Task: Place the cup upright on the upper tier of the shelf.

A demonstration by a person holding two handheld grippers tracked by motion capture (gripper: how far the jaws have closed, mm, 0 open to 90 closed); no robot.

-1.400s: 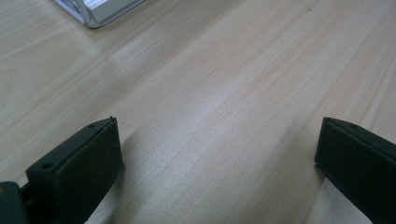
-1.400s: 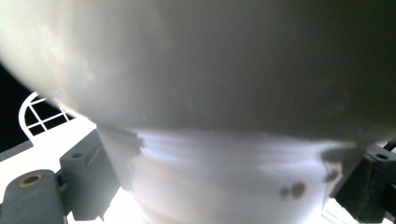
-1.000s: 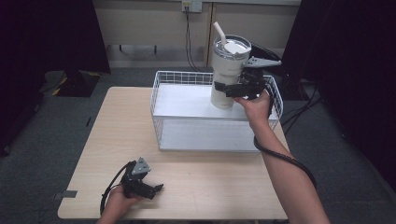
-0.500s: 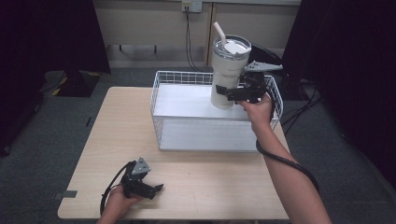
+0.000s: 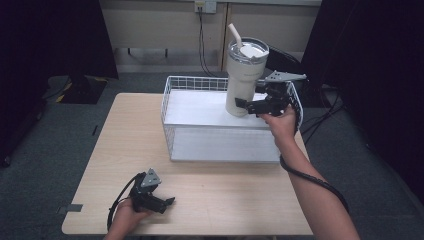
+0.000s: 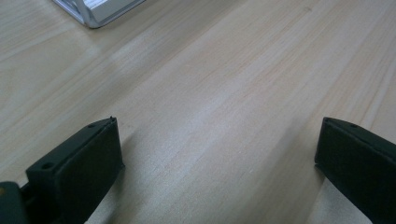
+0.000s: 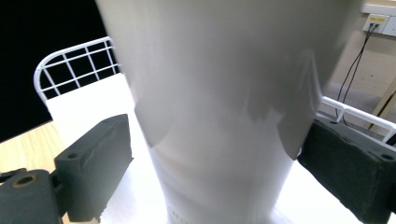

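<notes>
While the right claw (image 5: 250, 107) sits at the narrow base of the cream tumbler (image 5: 243, 80), its jaws stand either side with gaps showing, not clamped. That tumbler is upright inside the white wire basket (image 5: 172, 127), far right corner. Near the worktop's (image 5: 115, 145) front edge, the left claw (image 5: 167, 202) lies wide open, empty.

The high view looks forward and down from above my side, taking in the whole table (image 5: 100, 150). The camera on my left gripper (image 5: 167, 202) sits low and close over the wood, facing the basket (image 6: 100, 11) corner, which the high view shares. My right gripper view looks very near at the tumbler (image 7: 224, 107), with the basket rim beyond.
</notes>
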